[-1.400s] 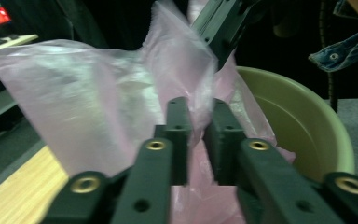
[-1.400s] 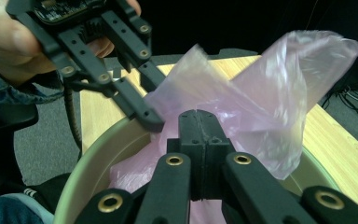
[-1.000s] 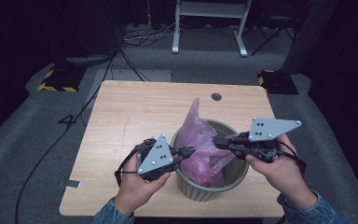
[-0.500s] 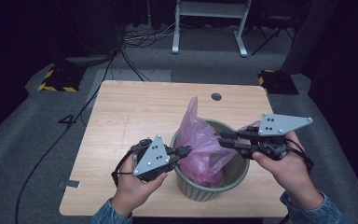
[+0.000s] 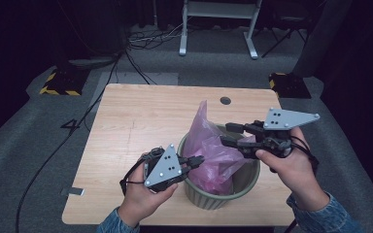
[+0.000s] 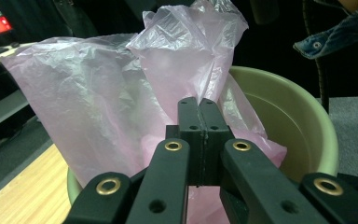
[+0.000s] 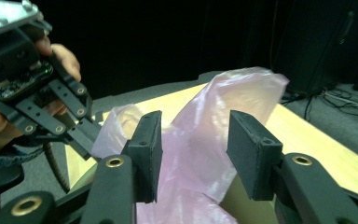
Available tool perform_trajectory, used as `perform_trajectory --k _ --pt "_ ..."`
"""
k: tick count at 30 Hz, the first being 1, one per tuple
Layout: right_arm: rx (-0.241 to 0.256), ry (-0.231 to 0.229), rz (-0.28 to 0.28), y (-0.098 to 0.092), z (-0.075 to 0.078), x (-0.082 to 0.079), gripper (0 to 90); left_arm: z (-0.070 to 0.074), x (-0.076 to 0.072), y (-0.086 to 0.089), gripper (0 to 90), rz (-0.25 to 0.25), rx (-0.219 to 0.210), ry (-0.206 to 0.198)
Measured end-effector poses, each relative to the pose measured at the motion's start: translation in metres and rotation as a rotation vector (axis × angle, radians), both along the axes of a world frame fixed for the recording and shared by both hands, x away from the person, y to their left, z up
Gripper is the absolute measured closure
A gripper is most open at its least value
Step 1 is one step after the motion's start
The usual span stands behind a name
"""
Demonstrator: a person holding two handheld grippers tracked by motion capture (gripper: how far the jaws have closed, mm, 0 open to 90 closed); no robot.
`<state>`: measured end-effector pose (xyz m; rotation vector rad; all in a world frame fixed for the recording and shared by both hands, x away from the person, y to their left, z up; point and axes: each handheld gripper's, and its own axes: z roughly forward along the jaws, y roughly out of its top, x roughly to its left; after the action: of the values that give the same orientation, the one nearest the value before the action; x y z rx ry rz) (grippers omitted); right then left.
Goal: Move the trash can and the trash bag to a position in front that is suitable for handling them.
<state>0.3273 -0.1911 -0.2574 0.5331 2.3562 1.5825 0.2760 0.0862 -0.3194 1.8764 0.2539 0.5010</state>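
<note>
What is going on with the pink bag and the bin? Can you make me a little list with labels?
Work in hand: fitting a pink plastic bag into a green round bin
Bin place: near edge of the wooden table
Bag state: crumpled, part inside the bin, part sticking up above the rim
Left gripper: jaws closed, pinching the bag's edge at the bin's near rim
Right gripper: jaws open, the bag in front of them, not gripped
Table hole: small round grommet behind the bin

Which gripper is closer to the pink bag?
Left. The left gripper is shut on the pink bag at the bin's rim. The right gripper is open, with the bag between its jaws.
</note>
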Motion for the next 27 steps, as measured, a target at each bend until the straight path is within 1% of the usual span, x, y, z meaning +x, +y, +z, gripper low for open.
perform_trajectory --k 1,3,4,5,6,7,9,12,13,14,15,17,18,20,21,23,24,25,27 --pt "-0.012 0.008 0.013 0.003 -0.002 0.000 61.2 0.000 0.000 0.001 90.0 0.004 -0.002 -0.003" --pt "-0.037 0.040 0.060 0.007 -0.007 0.000 75.8 0.001 0.000 0.003 89.9 0.012 -0.007 -0.002" --pt "-0.048 0.047 0.079 0.009 -0.009 0.000 85.0 0.001 0.000 0.004 89.9 0.015 -0.008 -0.005" --pt "-0.061 0.046 0.086 0.010 -0.010 -0.001 89.6 0.000 0.000 0.005 89.9 0.020 -0.011 -0.002" --pt "-0.071 0.040 0.083 0.009 -0.010 -0.001 90.0 0.000 0.000 0.007 90.0 0.021 -0.010 -0.002" --pt "-0.076 0.032 0.066 0.007 -0.009 0.000 90.0 0.000 0.001 0.010 90.0 0.030 -0.011 0.001" --pt "-0.080 0.028 0.055 0.004 -0.009 0.000 90.0 -0.001 0.001 0.011 90.0 0.033 -0.014 0.005" --pt "-0.091 0.012 0.008 -0.005 -0.006 0.002 90.0 -0.002 0.001 0.017 90.0 0.042 -0.016 0.004" --pt "-0.095 0.010 -0.019 -0.013 -0.005 0.004 90.0 -0.002 0.001 0.019 90.0 0.048 -0.016 0.003" --pt "-0.098 0.009 -0.032 -0.017 -0.005 0.004 90.0 -0.003 0.000 0.021 90.0 0.053 -0.017 0.003" --pt "-0.098 0.009 -0.032 -0.017 -0.005 0.004 90.0 -0.004 0.000 0.023 90.0 0.060 -0.018 0.005" --pt "-0.099 0.011 -0.058 -0.027 -0.005 0.006 90.0 -0.006 0.000 0.030 90.0 0.074 -0.016 0.012" --pt "-0.101 0.018 -0.085 -0.037 -0.005 0.008 90.0 -0.007 0.000 0.033 90.0 0.083 -0.015 0.014" --pt "-0.099 0.026 -0.108 -0.046 -0.006 0.010 90.0 -0.011 0.000 0.043 90.0 0.106 -0.027 0.028" --pt "-0.099 0.026 -0.108 -0.046 -0.006 0.010 90.0 -0.011 0.000 0.043 90.0 0.106 -0.027 0.028" --pt "-0.099 0.034 -0.129 -0.055 -0.006 0.012 90.0 -0.013 0.001 0.049 90.0 0.118 -0.033 0.036" --pt "-0.101 0.040 -0.148 -0.062 -0.007 0.015 90.0 -0.014 0.001 0.051 90.0 0.123 -0.037 0.039" --pt "-0.101 0.040 -0.148 -0.062 -0.007 0.015 90.0 -0.014 0.002 0.053 90.0 0.129 -0.033 0.040" --pt "-0.102 0.049 -0.175 -0.072 -0.008 0.017 90.0 -0.014 0.002 0.056 90.0 0.137 -0.039 0.040"
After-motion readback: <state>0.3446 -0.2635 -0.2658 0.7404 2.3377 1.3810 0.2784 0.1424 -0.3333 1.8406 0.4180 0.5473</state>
